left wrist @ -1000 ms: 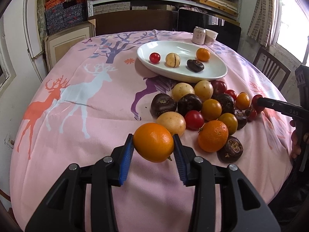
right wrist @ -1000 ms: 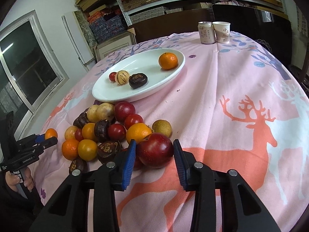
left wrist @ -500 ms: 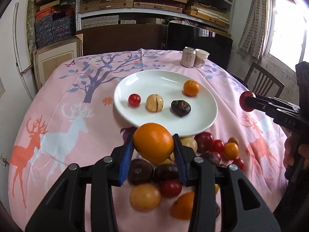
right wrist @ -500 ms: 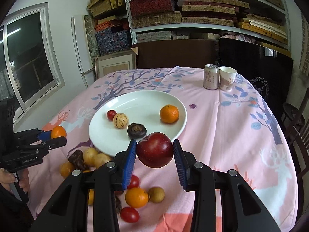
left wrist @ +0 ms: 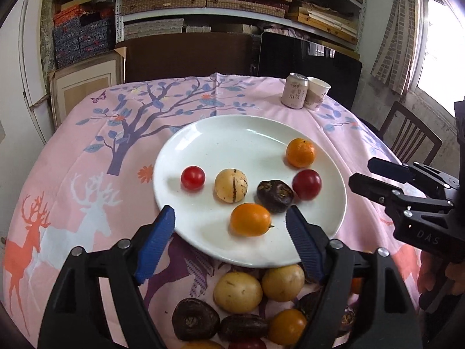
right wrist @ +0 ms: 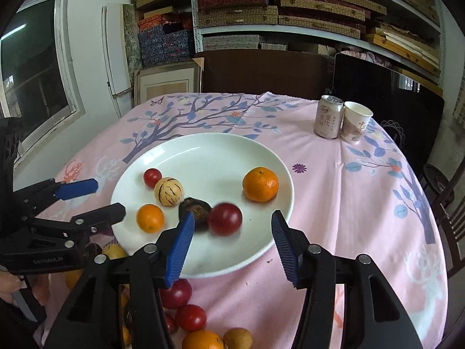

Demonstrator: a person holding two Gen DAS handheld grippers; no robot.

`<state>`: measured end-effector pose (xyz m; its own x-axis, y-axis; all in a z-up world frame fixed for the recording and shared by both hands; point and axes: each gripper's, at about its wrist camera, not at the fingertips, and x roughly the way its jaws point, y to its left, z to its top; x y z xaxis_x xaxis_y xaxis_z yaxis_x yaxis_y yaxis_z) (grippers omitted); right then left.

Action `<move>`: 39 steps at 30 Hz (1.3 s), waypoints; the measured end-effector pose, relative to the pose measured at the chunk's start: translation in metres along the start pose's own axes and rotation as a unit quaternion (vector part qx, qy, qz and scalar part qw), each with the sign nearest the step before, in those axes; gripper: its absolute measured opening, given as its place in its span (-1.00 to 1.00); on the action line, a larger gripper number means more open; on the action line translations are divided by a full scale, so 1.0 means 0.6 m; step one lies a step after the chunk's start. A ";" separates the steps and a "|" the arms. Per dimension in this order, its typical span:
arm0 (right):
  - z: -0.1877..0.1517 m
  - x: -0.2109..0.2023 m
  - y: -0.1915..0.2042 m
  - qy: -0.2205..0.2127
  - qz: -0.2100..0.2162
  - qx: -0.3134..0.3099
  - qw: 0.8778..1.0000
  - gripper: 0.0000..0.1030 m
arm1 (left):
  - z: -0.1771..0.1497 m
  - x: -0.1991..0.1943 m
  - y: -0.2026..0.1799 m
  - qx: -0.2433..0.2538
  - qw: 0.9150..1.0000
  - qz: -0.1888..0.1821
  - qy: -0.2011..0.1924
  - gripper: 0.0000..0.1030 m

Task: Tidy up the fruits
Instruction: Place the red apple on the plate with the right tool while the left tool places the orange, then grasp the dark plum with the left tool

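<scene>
Left gripper (left wrist: 230,221): jaws opening, blue pads standing wide and clear of the small orange fruit (left wrist: 250,219), which lies between them on the near part of the white plate (left wrist: 232,133).

Right gripper (right wrist: 230,226): jaws opening, pads apart; the red plum (right wrist: 224,219) sits on the plate between them, blurred, touching neither pad.

Plate contents, other: cherry tomato (left wrist: 193,177) at left; striped pale fruit (left wrist: 231,185) beside it; dark wrinkled fruit (left wrist: 274,192) at centre, close against the plum; mandarin (left wrist: 300,152) toward the far right rim.

Worktop, pink deer-print cloth (left wrist: 87,157): remaining loose fruits (left wrist: 238,292) heaped at the near edge, just below the plate.

Far right of worktop: drink can (right wrist: 328,117) and paper cup (right wrist: 356,122), touching.
</scene>
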<state>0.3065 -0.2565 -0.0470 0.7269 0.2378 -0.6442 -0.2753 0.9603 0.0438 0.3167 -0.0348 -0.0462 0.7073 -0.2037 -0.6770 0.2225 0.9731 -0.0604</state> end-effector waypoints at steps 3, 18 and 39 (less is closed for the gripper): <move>-0.032 -0.041 0.001 0.001 0.001 -0.007 1.000 0.08 | -0.036 -0.044 -0.008 0.024 1.000 0.007 -0.003 0.49; -0.201 -0.118 0.037 0.050 0.027 -0.019 0.998 0.08 | -0.273 -0.164 -0.108 0.124 0.991 -0.027 0.044 0.49; -0.228 -0.127 0.019 0.055 0.044 0.003 0.998 0.08 | -0.252 -0.080 -0.138 0.087 0.994 -0.013 0.063 -0.11</move>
<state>0.1617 -0.2835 -0.1019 0.6264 0.3033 -0.7181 -0.3302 0.9377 0.1080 0.1628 -0.0891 -0.1195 0.6123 -0.2017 -0.7644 0.3598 0.9321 0.0423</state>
